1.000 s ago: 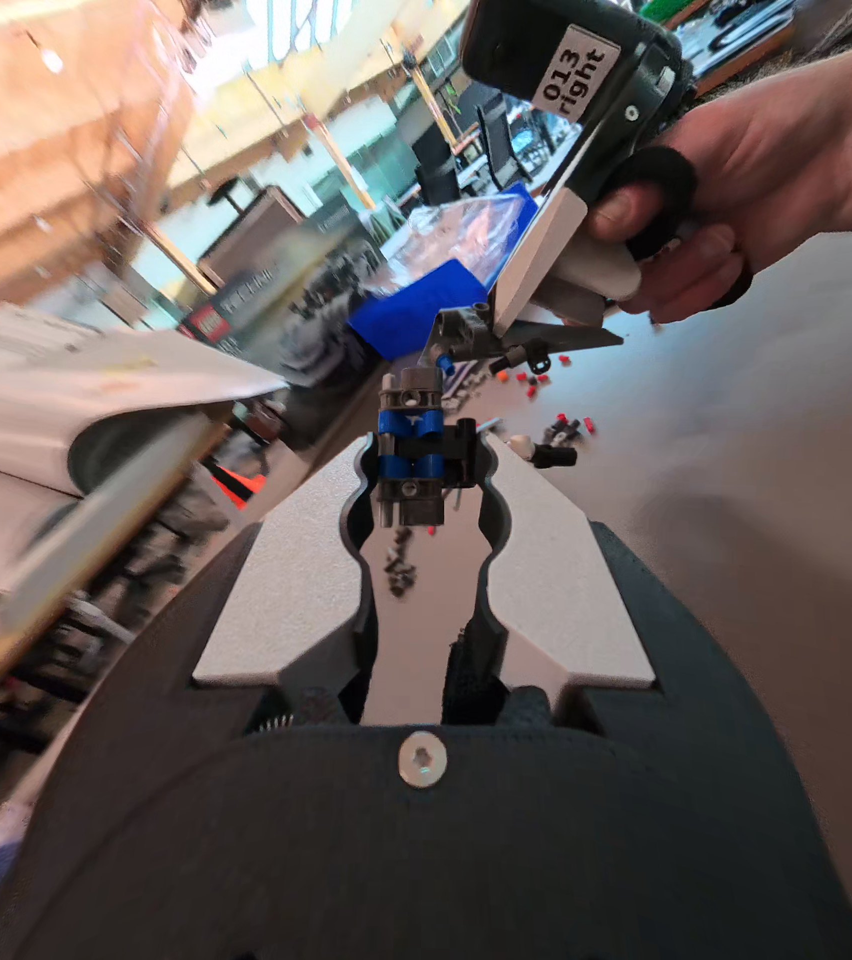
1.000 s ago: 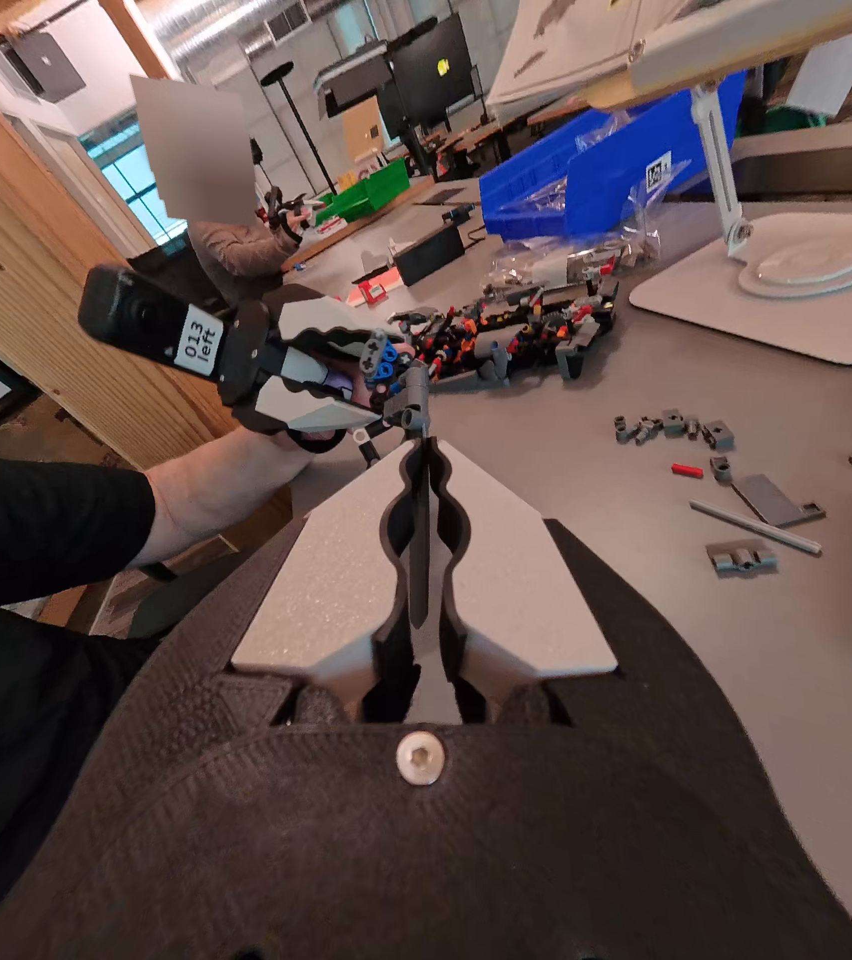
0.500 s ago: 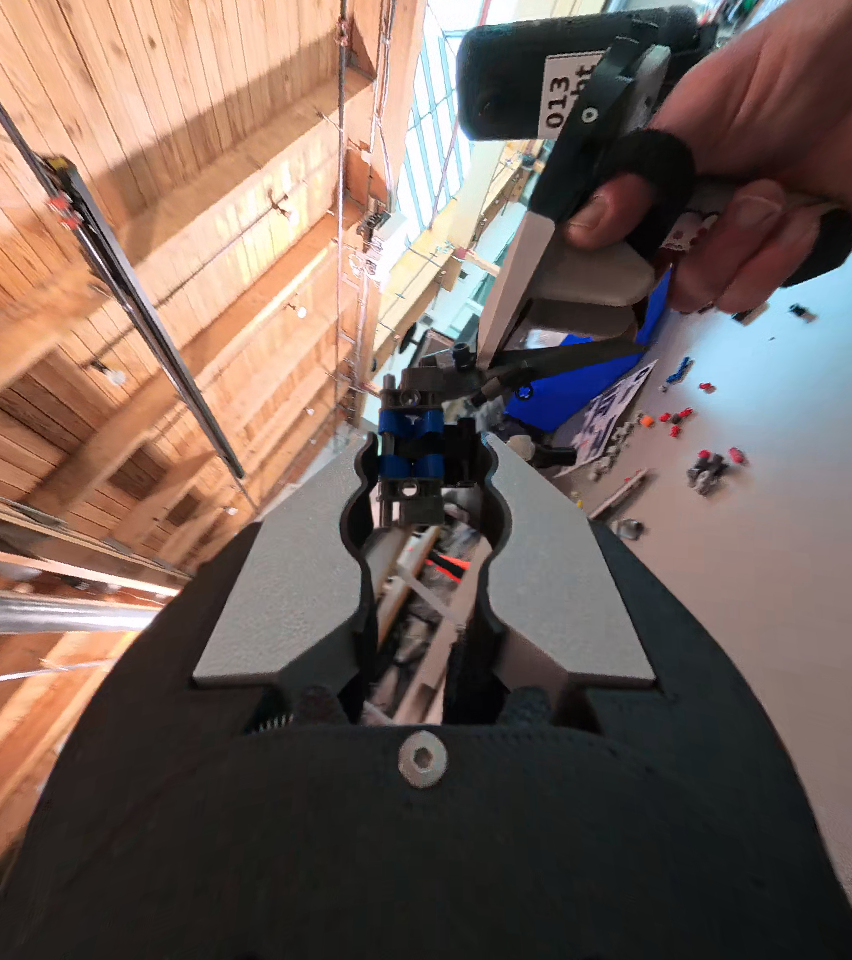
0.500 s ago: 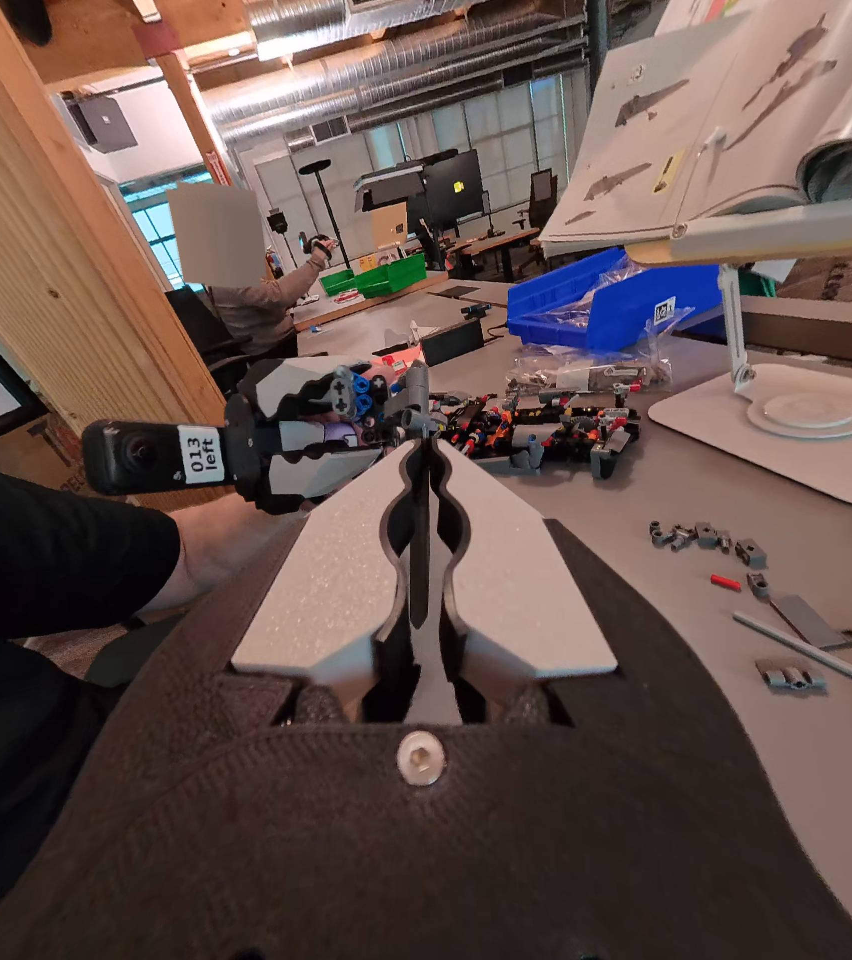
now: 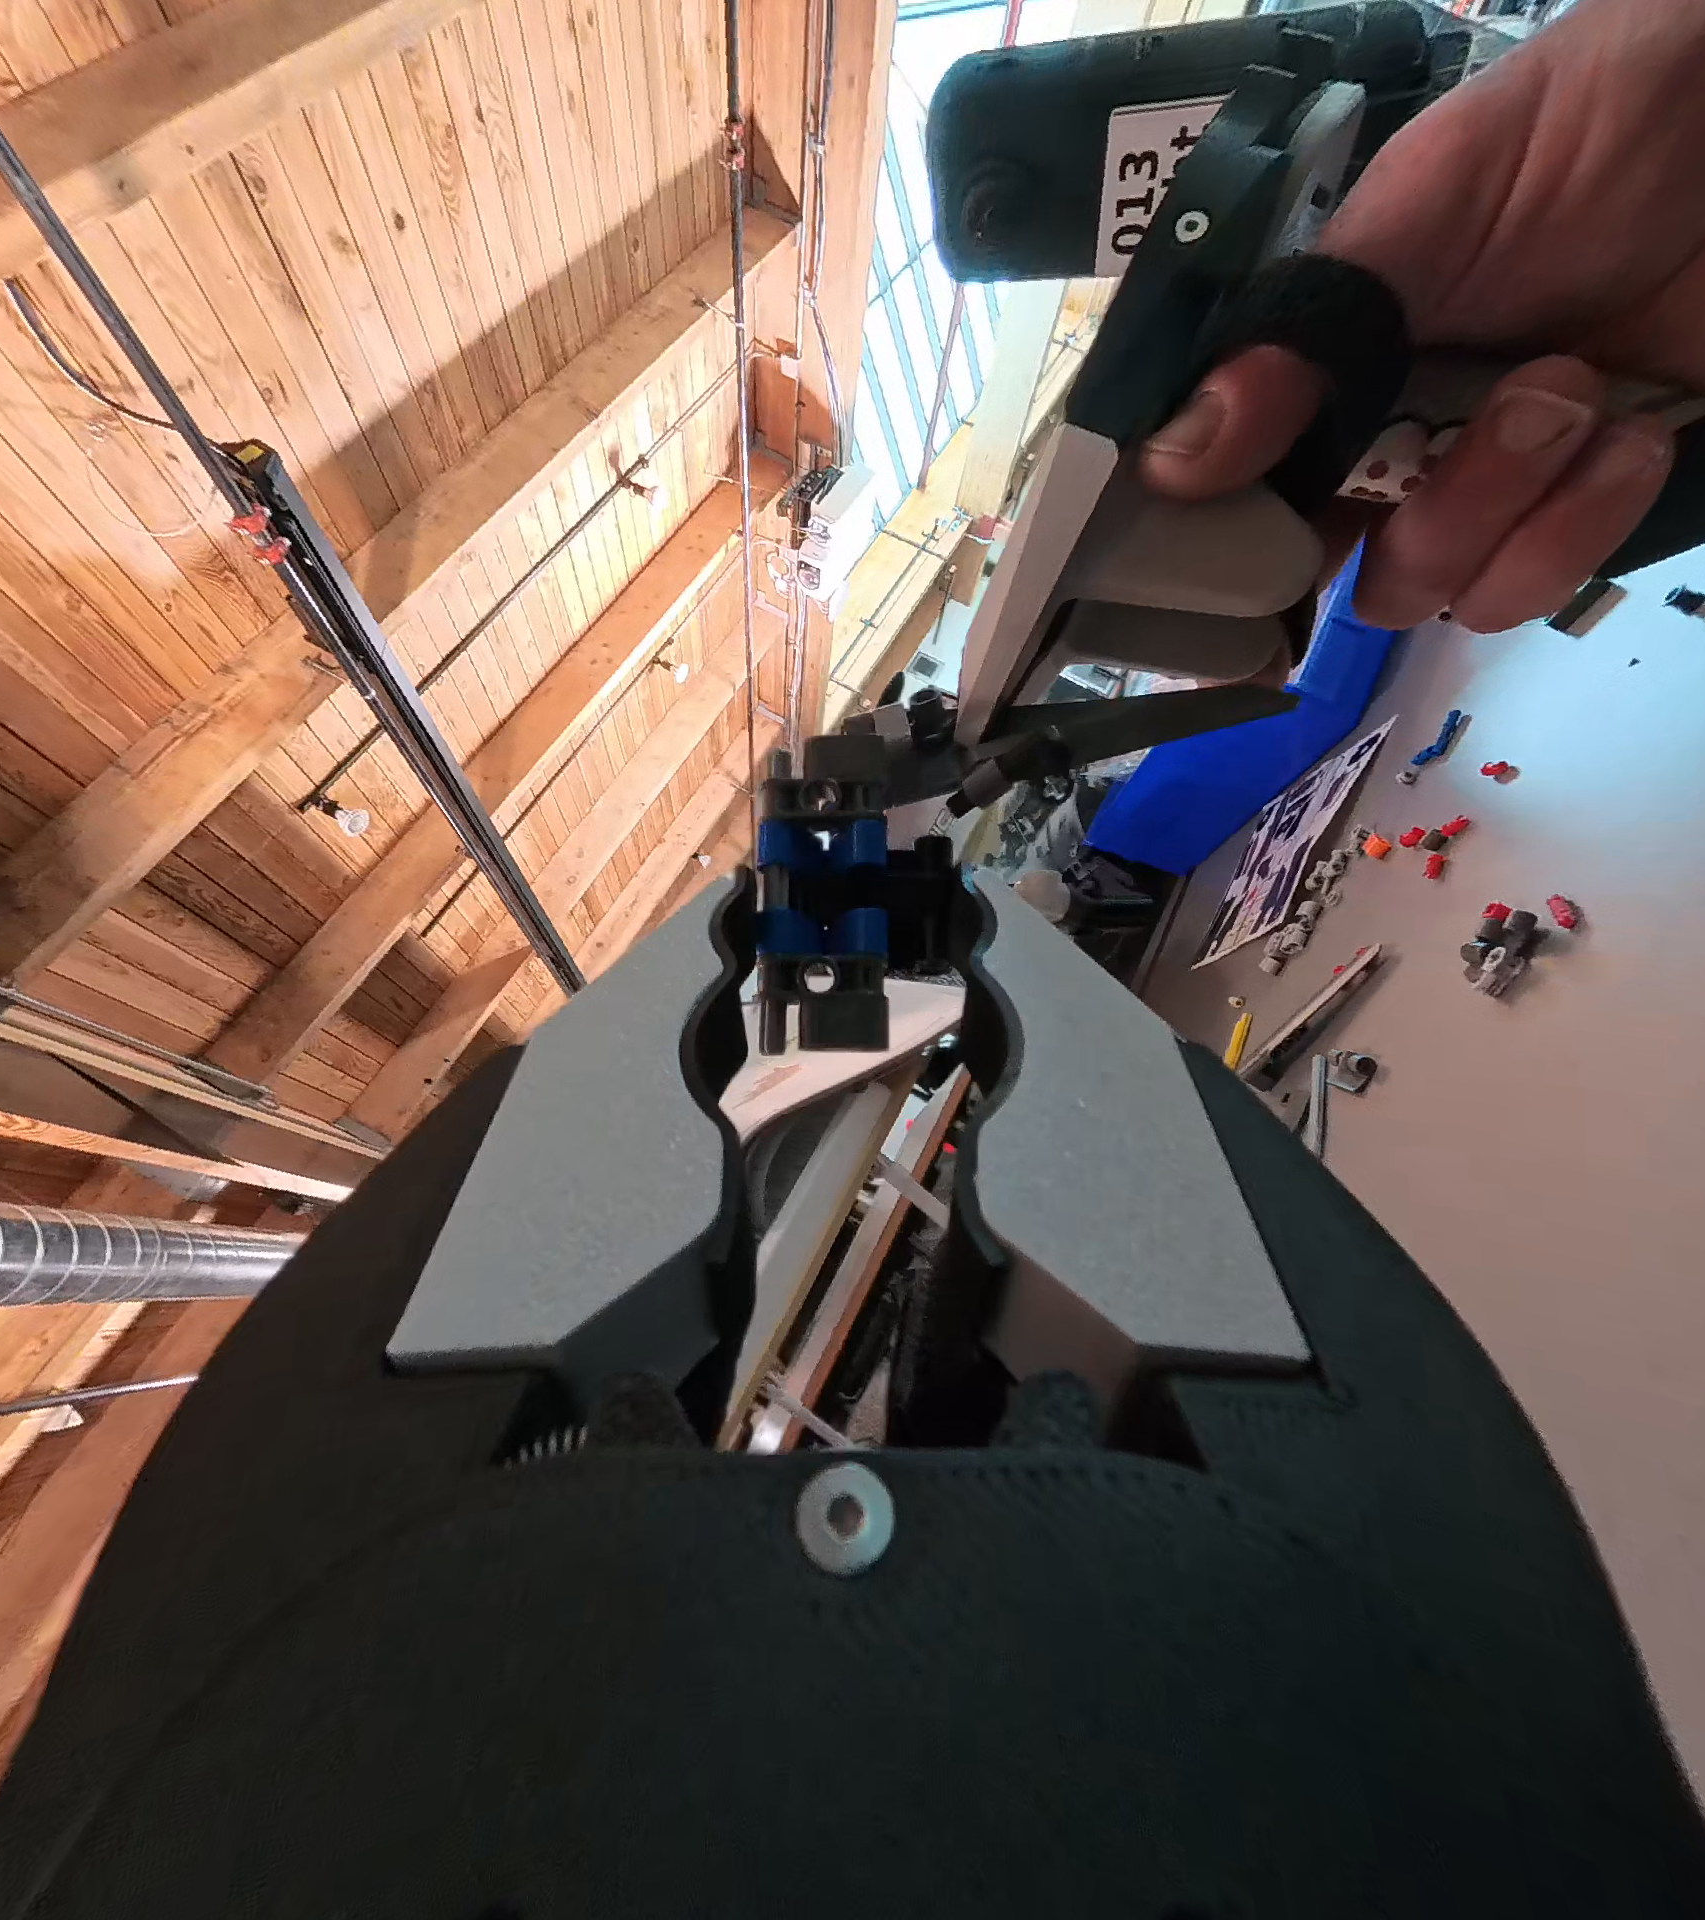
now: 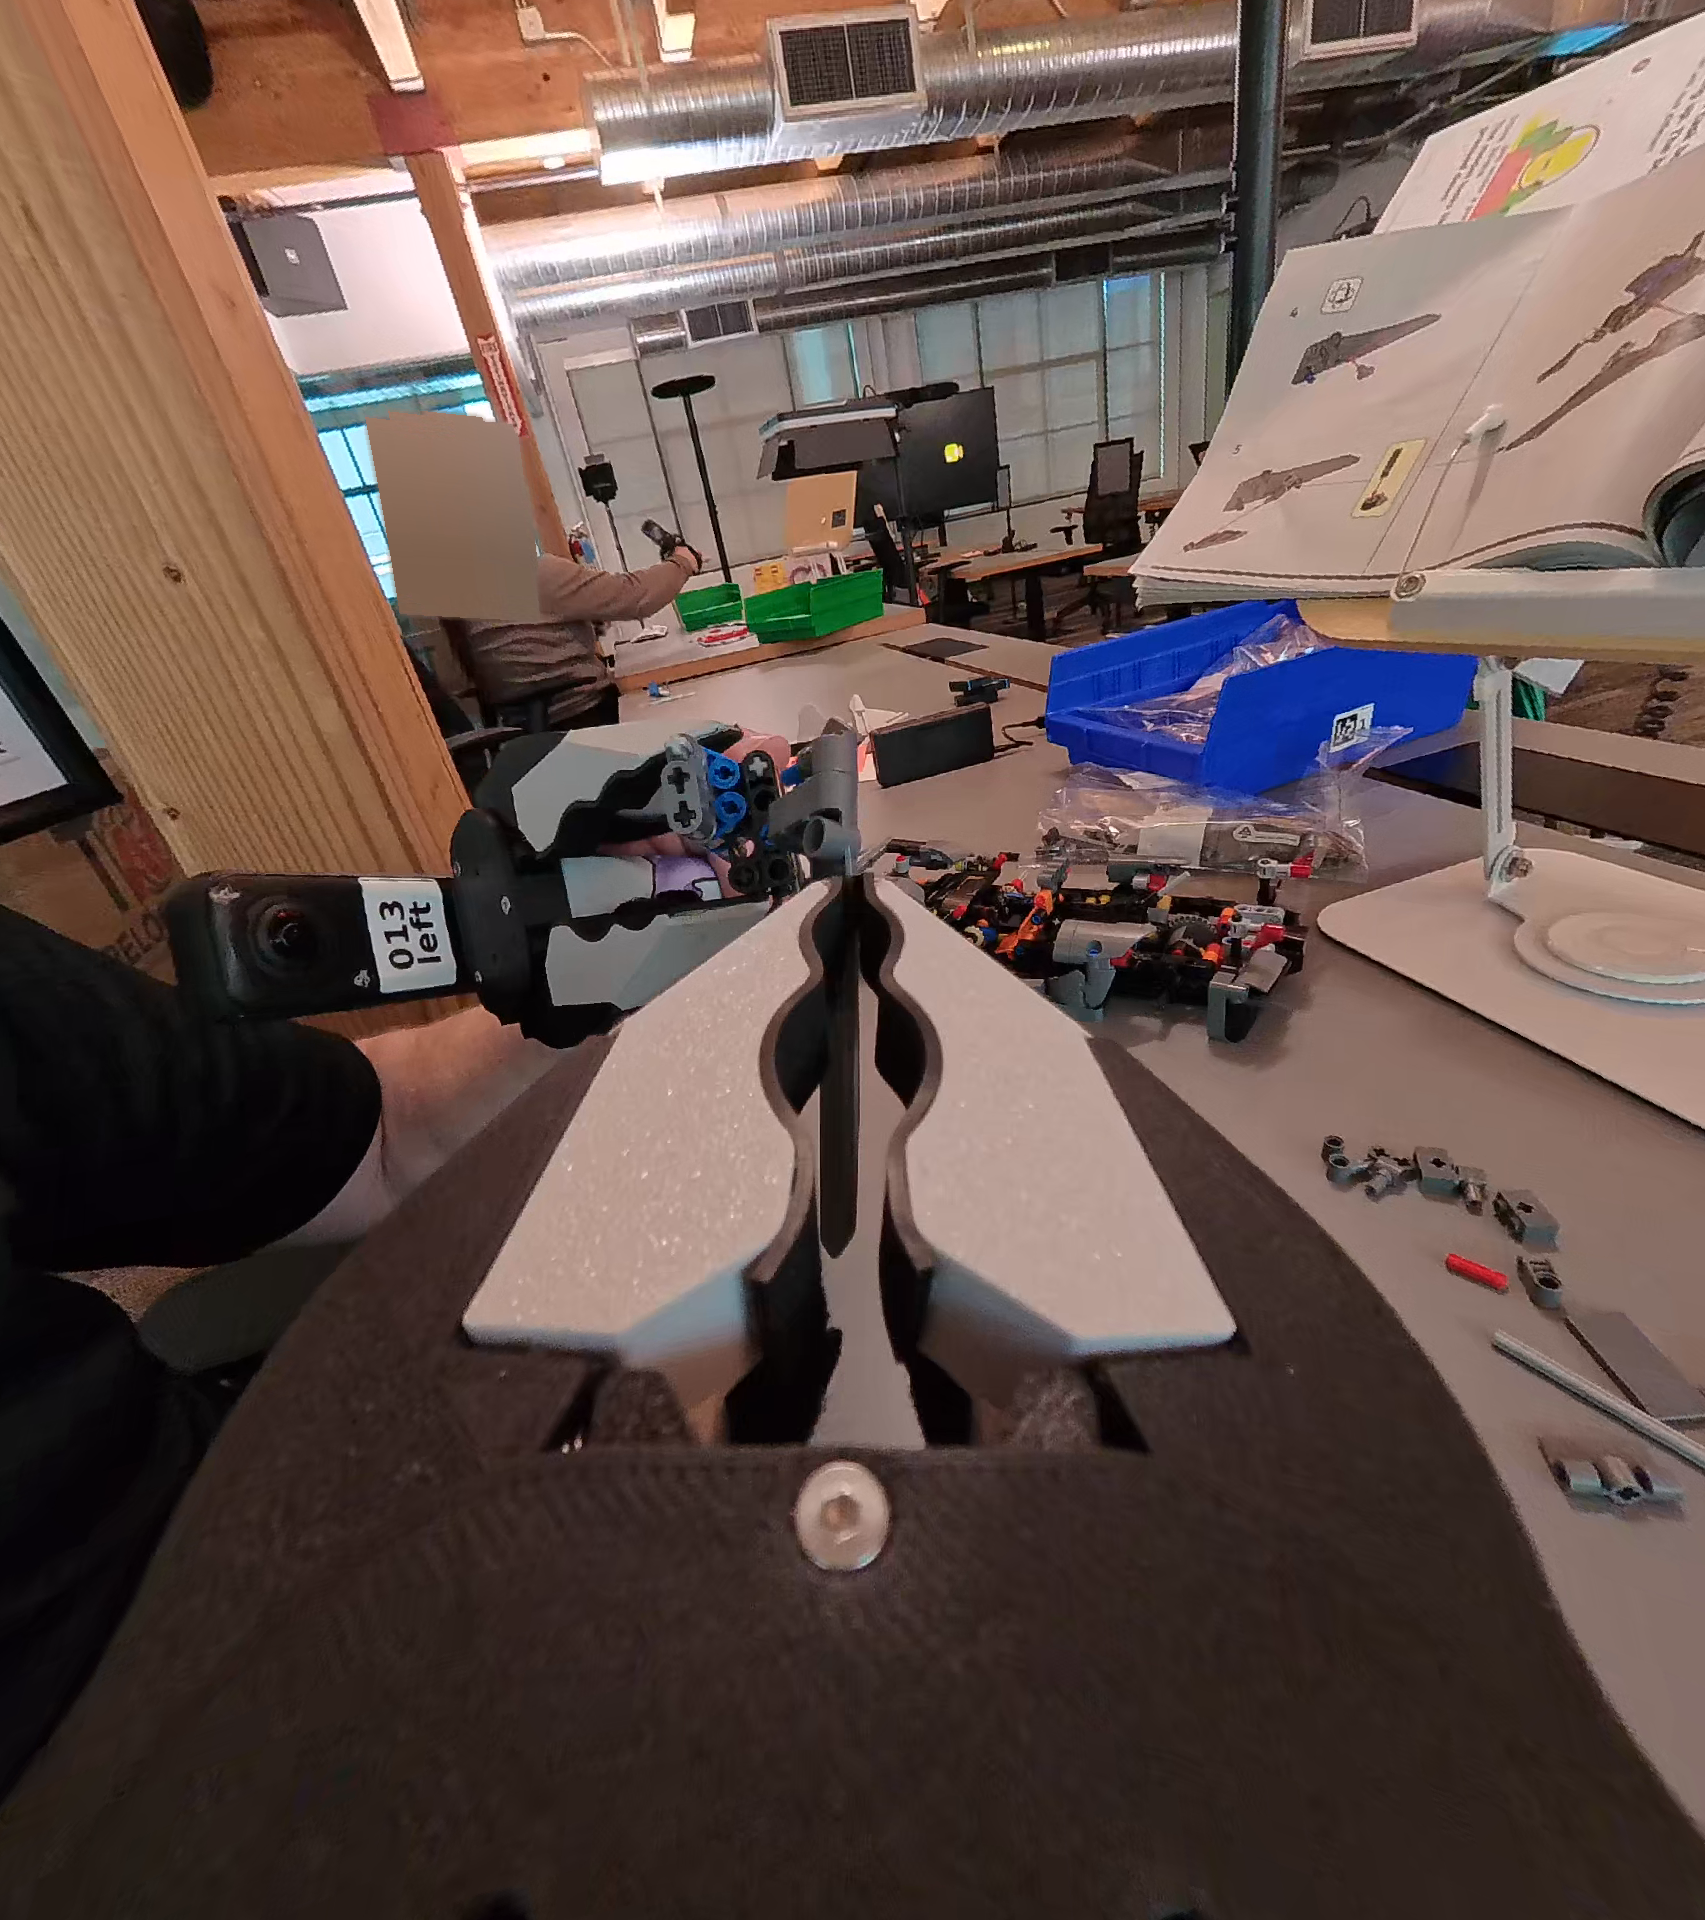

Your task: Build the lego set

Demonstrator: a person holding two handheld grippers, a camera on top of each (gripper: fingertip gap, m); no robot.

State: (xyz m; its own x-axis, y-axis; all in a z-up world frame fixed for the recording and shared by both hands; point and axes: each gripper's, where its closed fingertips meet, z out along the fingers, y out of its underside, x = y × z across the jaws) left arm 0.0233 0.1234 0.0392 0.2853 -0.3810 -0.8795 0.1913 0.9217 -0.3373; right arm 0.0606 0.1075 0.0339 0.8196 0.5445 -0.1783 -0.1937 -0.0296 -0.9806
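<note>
My left gripper (image 5: 853, 904) is shut on a small sub-assembly (image 5: 822, 914) of black and dark grey beams with blue pins, held in the air and tilted up toward the wooden ceiling. My right gripper (image 6: 850, 894) is shut on a thin dark flat panel (image 6: 840, 1049), held edge-on. A grey connector (image 5: 879, 727) at the panel's front end touches the top of the sub-assembly. In the right wrist view the left gripper (image 6: 734, 831) comes in from the left with the sub-assembly (image 6: 723, 800) at my fingertips. The right gripper also shows in the left wrist view (image 5: 973, 727), held by a hand.
A partly built car chassis (image 6: 1118, 935) lies on the grey table (image 6: 1347, 1091), with a bag of parts (image 6: 1201, 821) and a blue bin (image 6: 1243, 717) behind it. An instruction book (image 6: 1502, 416) rests on a white stand (image 6: 1606, 966). Loose parts (image 6: 1430, 1174) and an axle (image 6: 1627, 1413) lie at right. A wooden post (image 6: 152, 468) stands at left. My right fingertips sit around 5 cm from my left ones. The axle (image 6: 1627, 1413) is about equally far from each gripper, around 25 cm.
My left gripper has tilted upward, so its view swung from the table to the ceiling. My right gripper has risen with it, keeping the panel's connector at the sub-assembly. Both stay shut.
</note>
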